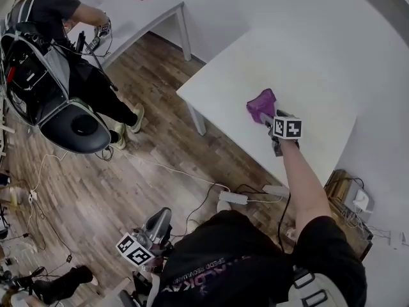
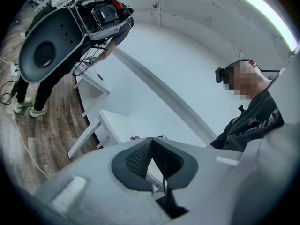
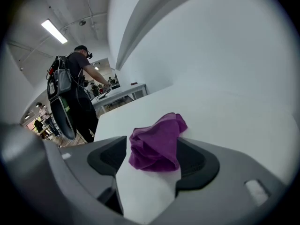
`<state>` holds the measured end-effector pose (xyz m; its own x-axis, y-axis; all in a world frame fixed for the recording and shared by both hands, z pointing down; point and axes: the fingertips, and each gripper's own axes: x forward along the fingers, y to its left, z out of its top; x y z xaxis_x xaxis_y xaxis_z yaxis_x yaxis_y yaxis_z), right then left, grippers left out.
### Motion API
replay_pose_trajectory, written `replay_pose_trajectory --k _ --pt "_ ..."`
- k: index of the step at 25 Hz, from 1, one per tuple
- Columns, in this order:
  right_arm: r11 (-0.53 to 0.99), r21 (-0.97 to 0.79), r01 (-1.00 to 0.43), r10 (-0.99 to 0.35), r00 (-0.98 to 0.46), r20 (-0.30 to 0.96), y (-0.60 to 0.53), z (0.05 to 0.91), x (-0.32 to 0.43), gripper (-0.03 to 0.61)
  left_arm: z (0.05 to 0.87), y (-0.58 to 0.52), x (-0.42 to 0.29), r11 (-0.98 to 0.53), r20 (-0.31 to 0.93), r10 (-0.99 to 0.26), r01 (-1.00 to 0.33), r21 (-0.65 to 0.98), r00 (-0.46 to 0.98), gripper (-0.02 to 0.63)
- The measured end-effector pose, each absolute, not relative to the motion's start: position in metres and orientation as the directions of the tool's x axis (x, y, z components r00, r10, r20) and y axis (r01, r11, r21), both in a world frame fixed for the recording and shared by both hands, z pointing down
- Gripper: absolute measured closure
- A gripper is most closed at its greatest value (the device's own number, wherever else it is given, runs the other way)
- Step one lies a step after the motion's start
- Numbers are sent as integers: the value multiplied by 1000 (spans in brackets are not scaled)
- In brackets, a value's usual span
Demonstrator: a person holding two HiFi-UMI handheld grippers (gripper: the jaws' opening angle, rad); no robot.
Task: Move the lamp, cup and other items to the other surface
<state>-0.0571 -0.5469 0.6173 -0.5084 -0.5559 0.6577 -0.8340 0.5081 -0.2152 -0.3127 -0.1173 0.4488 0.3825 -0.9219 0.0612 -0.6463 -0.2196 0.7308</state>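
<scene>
A crumpled purple cloth [image 1: 261, 103] lies on the big white table [image 1: 300, 56] near its front edge. My right gripper [image 1: 264, 116] reaches down over it with an outstretched arm. In the right gripper view the cloth [image 3: 157, 142] lies on the table [image 3: 229, 107] between the widely spread jaws of the right gripper [image 3: 152, 150], which stands open; the pads do not squeeze it. My left gripper [image 1: 160, 217] hangs low by my body over the floor. In its own view the left gripper [image 2: 151, 142] is shut with nothing between the pads. No lamp or cup is in view.
A second person with a backpack [image 1: 45, 62] works at another white table [image 1: 137, 15] at the far left. A power strip [image 1: 233, 197] and cables lie on the wooden floor under the table edge. A box [image 1: 345, 187] stands by the right wall.
</scene>
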Motion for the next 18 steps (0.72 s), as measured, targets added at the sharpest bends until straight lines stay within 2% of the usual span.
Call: replay_pose_trajectory --k 4,10,16,18 --pt "482 -232 -845 -532 -493 689 -558 635 -59 217 452 -102 -316 -176 72 -941 -659 732 331 618" --pt "492 -211 -845 -506 -474 721 -568 652 -67 208 464 -94 -312 -133 92 -950 -654 745 298 618" --pt "524 -150 -839 -494 -443 749 -567 662 -72 281 469 -93 -310 -113 104 -952 -649 752 287 618" --pt "538 -128 -833 -496 -436 750 -566 661 -73 343 470 -94 -311 -109 108 -952 -649 753 285 618"
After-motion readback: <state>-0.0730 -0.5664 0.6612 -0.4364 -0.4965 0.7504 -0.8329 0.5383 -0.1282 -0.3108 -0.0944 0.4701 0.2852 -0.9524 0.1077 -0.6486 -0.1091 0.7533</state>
